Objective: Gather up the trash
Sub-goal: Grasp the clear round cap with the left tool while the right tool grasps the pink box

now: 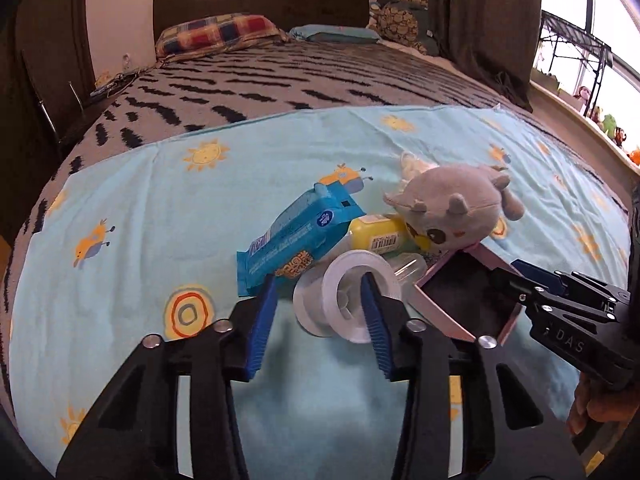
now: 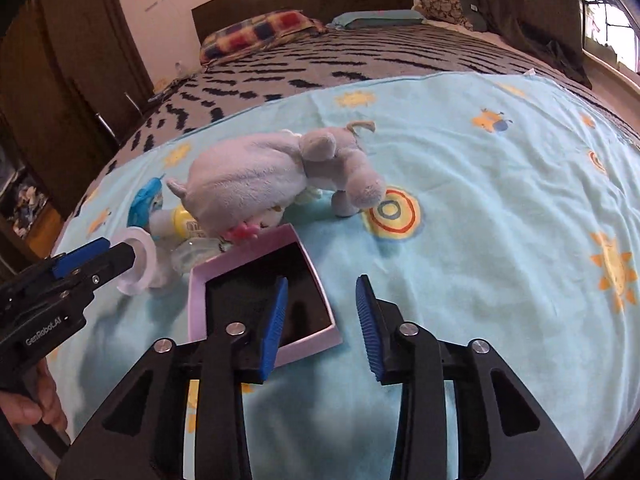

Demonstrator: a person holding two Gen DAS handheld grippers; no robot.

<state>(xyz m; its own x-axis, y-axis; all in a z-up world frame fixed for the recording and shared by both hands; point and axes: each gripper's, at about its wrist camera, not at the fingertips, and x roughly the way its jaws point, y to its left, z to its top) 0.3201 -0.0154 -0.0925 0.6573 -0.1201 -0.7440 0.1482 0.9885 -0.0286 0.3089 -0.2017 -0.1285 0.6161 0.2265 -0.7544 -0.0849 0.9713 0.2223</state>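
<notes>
A white plastic spool (image 1: 340, 296) lies on the light blue sheet (image 1: 160, 200). My left gripper (image 1: 320, 284) is open around it, its right finger inside the spool's hollow core. Behind the spool lie a blue wrapper (image 1: 296, 236), a yellow bottle (image 1: 376, 234), a clear plastic cup (image 1: 408, 268) and a grey plush toy (image 1: 456, 208). A pink box (image 2: 260, 288) with a dark inside sits to the right. My right gripper (image 2: 322, 308) is open, its left finger over the box's right edge. The right wrist view shows the spool (image 2: 138, 264) and the plush toy (image 2: 260, 180).
The sheet covers the near part of a bed with a black-patterned grey blanket (image 1: 280, 80). Pillows (image 1: 216, 34) and a dark headboard are at the far end. A wardrobe (image 2: 60, 80) stands on the left, a window sill with toys (image 1: 608, 124) on the right.
</notes>
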